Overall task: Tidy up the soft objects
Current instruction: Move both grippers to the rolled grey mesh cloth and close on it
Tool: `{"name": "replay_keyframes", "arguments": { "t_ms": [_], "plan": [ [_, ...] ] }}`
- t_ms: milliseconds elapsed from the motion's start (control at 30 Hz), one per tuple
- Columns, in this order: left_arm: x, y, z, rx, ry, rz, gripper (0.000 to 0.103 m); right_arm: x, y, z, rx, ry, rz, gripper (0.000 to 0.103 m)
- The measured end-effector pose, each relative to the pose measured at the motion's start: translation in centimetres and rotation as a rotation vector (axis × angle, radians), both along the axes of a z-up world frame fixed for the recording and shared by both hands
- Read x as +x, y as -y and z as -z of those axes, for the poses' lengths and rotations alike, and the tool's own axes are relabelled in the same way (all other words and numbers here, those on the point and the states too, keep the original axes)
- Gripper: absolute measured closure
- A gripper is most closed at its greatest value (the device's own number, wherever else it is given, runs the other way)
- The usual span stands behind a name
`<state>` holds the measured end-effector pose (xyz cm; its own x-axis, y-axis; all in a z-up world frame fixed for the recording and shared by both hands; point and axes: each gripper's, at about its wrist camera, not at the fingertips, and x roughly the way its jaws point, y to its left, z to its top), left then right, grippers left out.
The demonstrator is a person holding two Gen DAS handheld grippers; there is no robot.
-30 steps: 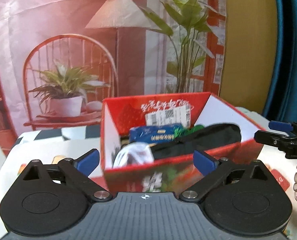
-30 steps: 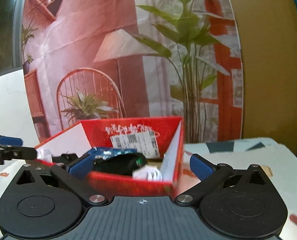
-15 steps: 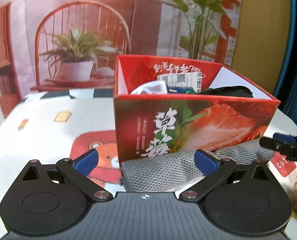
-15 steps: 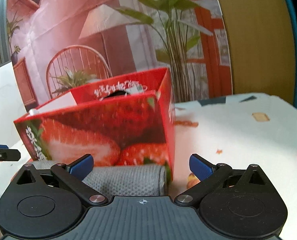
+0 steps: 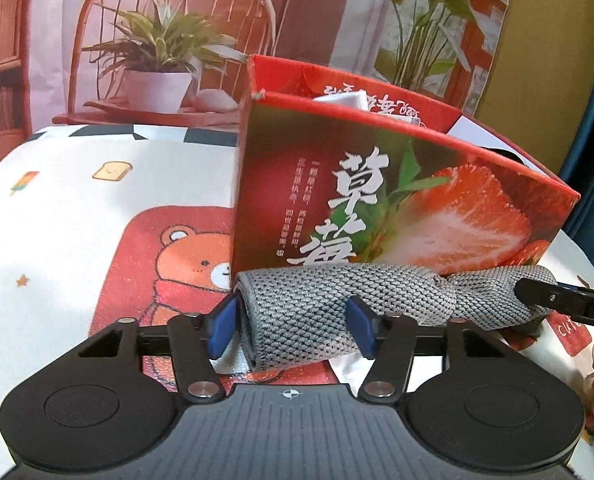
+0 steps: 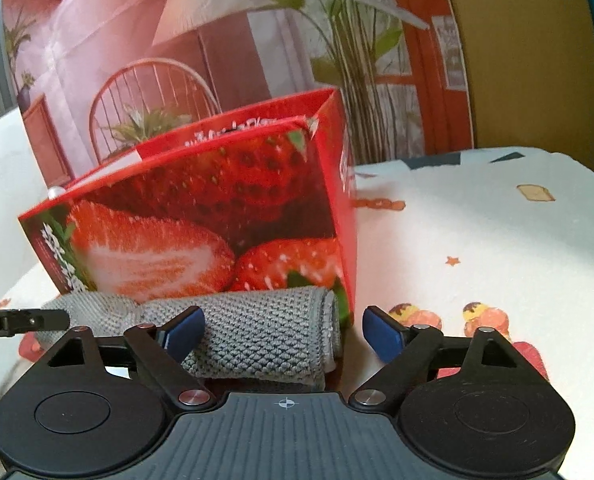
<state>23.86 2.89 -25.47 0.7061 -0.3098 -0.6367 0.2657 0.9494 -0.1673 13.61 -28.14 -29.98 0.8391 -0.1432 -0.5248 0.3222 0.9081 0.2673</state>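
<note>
On the left, the tablecloth (image 5: 57,216) with a printed bear (image 5: 193,264) is seen. The left gripper (image 5: 291,330) is lowered over the left end of a rolled grey knitted cloth (image 5: 337,304), which lies on the tablecloth directly in front of the strawberry box (image 5: 397,200) and touches its front wall. The jaws of this gripper are closing; the end of the roll is between the blue pads (image 5: 221,328), and the left pad is placed at the very end of the roll, while the right pad lies against its surface. It cannot be told for sure if the cloth is already pressed.

Further to the right, the roll becomes narrower in the middle, like a knot. The box is open at the top, and something white (image 5: 343,101) is seen above its rim.

In the right wrist view, the right gripper (image 6: 283,338) is set over the right end of the same cloth (image 6: 257,332). Its jaws are closing too, but they are wide: the left pad (image 6: 183,336) is on the roll, the right pad stands apart from it, over the tablecloth (image 6: 477,220). Nothing is gripped by it yet.
</note>
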Motion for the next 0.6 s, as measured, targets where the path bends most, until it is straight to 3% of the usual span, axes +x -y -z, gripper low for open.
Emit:
{"name": "replay_keyframes", "arguments": {
  "t_ms": [233, 600],
  "plan": [
    [-0.4, 0.3, 0.9, 0.008, 0.031, -0.008, 0.049, 0.6, 0.1, 0.3, 0.021, -0.035, -0.01, 0.025],
    [-0.8, 0.4, 1.1, 0.015, 0.033, -0.019, 0.047, 1.3, 0.3, 0.5, 0.029, -0.069, -0.024, 0.027]
  ]
}}
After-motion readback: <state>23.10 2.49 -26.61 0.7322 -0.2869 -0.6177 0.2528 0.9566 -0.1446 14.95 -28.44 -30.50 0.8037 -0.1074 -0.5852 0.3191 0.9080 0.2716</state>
